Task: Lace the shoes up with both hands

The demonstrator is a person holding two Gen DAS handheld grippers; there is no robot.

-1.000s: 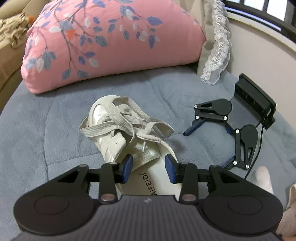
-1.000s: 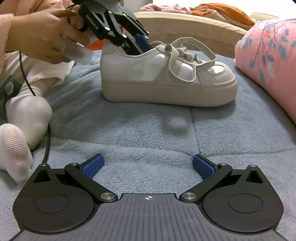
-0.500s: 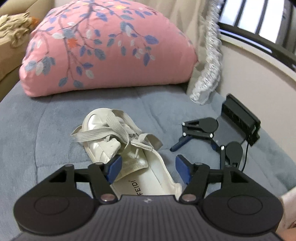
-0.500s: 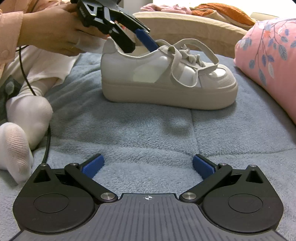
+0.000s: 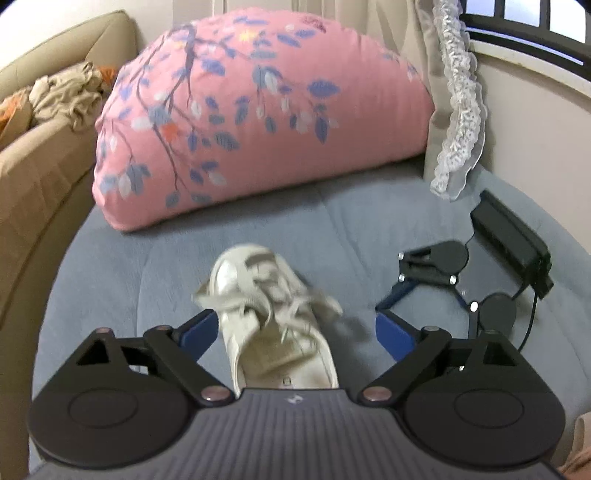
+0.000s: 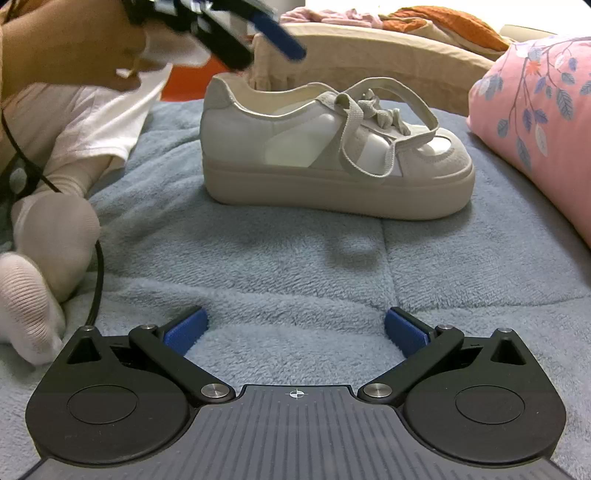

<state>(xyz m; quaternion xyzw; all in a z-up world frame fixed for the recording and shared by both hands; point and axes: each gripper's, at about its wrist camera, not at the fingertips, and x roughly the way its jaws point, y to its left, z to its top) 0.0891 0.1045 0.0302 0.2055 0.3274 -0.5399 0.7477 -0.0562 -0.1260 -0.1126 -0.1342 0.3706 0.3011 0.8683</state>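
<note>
A white platform shoe (image 6: pixel 332 155) stands upright on the grey-blue blanket, toe toward the pink pillow, with loose flat laces (image 6: pixel 373 122) looped over its side. In the left wrist view the shoe (image 5: pixel 273 325) lies below me, its opening near my fingers. My left gripper (image 5: pixel 295 332) is open and empty, held above the heel; in the right wrist view the left gripper (image 6: pixel 255 33) shows blurred in a hand at top left. My right gripper (image 6: pixel 295 328) rests low on the blanket, open and empty, well short of the shoe; the left wrist view shows the right gripper (image 5: pixel 413 295) to the shoe's right.
A pink floral pillow (image 5: pixel 258 118) lies beyond the shoe's toe. A beige sofa arm (image 5: pixel 40 177) with crumpled clothes borders one side. A lace-trimmed curtain (image 5: pixel 458 110) and wall close the other. A person's socked feet (image 6: pixel 40 258) and a black cable (image 6: pixel 98 280) lie at left.
My left gripper has opened wide and lifted up and back from the shoe's heel. The right gripper has stayed still on the blanket.
</note>
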